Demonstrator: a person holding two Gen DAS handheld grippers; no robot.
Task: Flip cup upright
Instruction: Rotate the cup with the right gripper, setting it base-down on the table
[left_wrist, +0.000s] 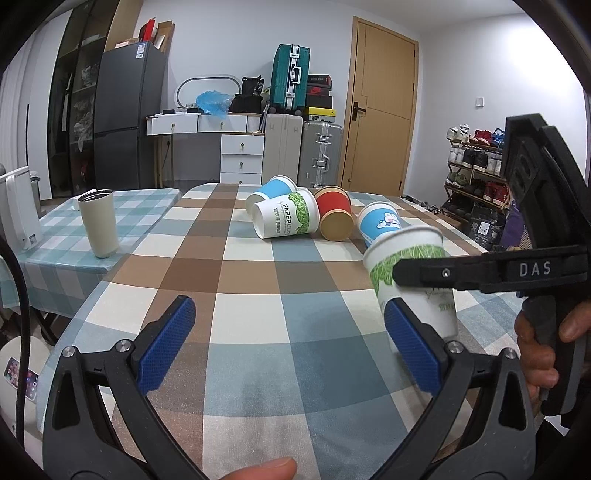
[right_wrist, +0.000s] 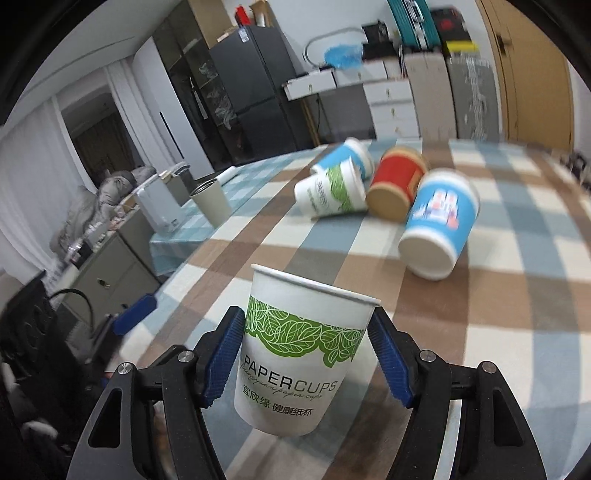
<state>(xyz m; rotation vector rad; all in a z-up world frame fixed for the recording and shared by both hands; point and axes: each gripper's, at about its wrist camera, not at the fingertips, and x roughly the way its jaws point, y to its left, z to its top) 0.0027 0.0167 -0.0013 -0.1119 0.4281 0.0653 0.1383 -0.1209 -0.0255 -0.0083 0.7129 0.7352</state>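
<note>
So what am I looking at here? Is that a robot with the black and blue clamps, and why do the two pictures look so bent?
No robot: a person holds a clamp-like tool in each hand, each with a wide-angle camera looking along its fingers, hence the bending. One picture is from the left tool, which is open and holds nothing. The other is from the right tool, shut on a white paper cup with green leaves, mouth up. On the checked tablecloth four more paper cups lie on their sides: a second green-leaf cup, a red cup and two blue ones. A beige tumbler stands to the left.
</note>
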